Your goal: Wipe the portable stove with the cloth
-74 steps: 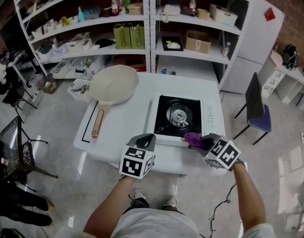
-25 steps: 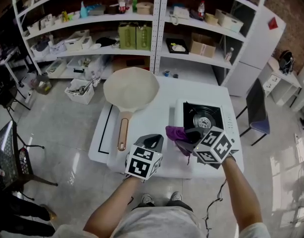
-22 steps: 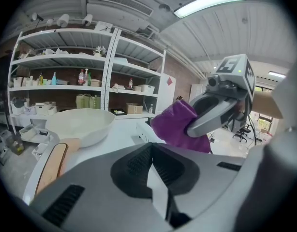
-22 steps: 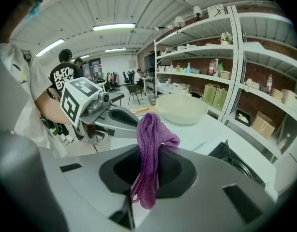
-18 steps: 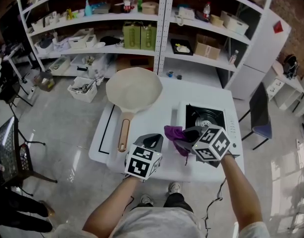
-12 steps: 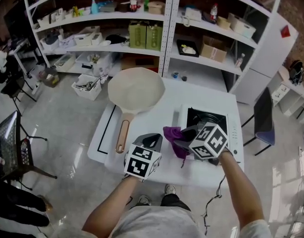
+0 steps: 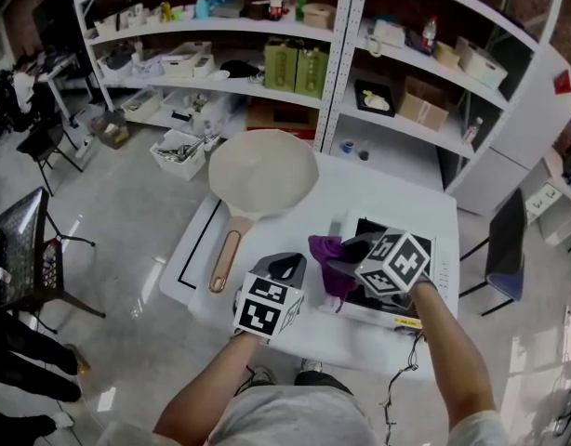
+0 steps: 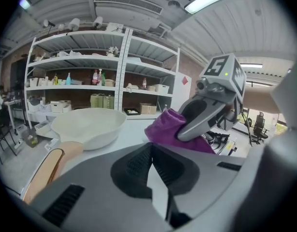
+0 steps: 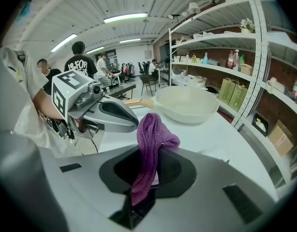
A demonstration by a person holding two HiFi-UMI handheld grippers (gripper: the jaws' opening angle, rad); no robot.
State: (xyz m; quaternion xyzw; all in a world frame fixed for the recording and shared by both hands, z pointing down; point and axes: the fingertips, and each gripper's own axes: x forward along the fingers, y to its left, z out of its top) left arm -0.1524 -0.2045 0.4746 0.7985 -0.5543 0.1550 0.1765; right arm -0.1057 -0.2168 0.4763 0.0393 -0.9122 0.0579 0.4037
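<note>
The purple terry cloth (image 7: pixel 325 249) is clamped in the right gripper (image 7: pixel 336 266) and held in the air at the left edge of the black-topped white portable stove (image 7: pixel 444 268). The left gripper (image 7: pixel 287 266), closed and empty, is held left of the stove. Wiping is judged pending: the cloth is to be lowered onto the stove top.

My left gripper (image 7: pixel 285 266) and right gripper (image 7: pixel 346 260) are grey shells with black pads, each bearing a white cube with black square markers. My pale shirt (image 7: pixel 285 423) fills the bottom edge.
</note>
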